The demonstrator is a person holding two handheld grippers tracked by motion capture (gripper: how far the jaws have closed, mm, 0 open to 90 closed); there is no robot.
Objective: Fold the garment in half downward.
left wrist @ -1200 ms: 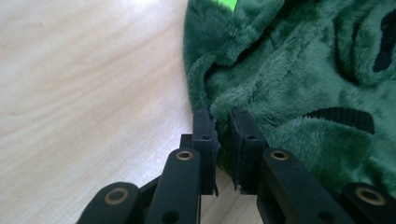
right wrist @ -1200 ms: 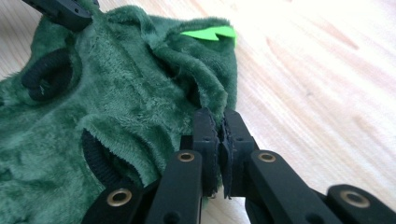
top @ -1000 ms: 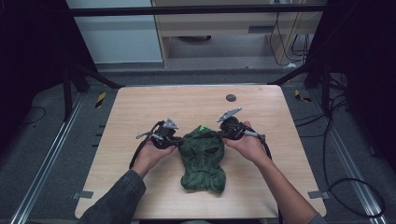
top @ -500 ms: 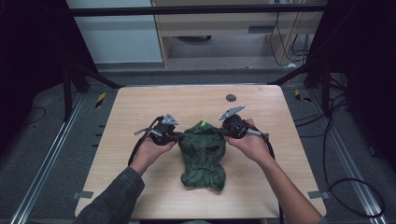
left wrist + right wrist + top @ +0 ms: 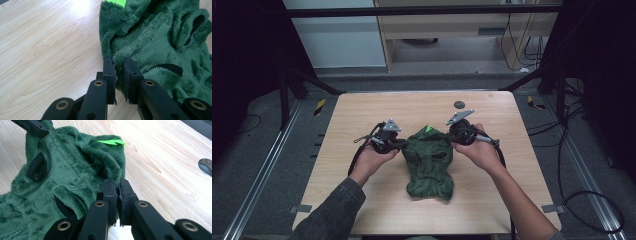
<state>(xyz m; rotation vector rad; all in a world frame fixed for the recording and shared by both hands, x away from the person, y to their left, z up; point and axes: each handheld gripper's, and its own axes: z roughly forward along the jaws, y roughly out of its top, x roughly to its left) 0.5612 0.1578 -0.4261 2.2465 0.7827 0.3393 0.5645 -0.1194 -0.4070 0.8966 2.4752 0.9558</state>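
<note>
Since half a second ago the two hands have drawn slightly farther apart, and the dark green fleecy garment [image 5: 429, 162] between them is stretched a little wider at its far end. It lies flat near the middle of the light wooden table [image 5: 352, 115], with a bright green tag [image 5: 428, 129] at its far edge. The left gripper [image 5: 398, 144] has its jaws clenched on a fold at the garment's far-left edge [image 5: 140, 47], a narrow gap between them packed with fleece. The right gripper [image 5: 454, 136] is clamped tight on the far-right edge [image 5: 75, 170]. A small dark round disc [image 5: 459, 104] sits farther off on the table.
</note>
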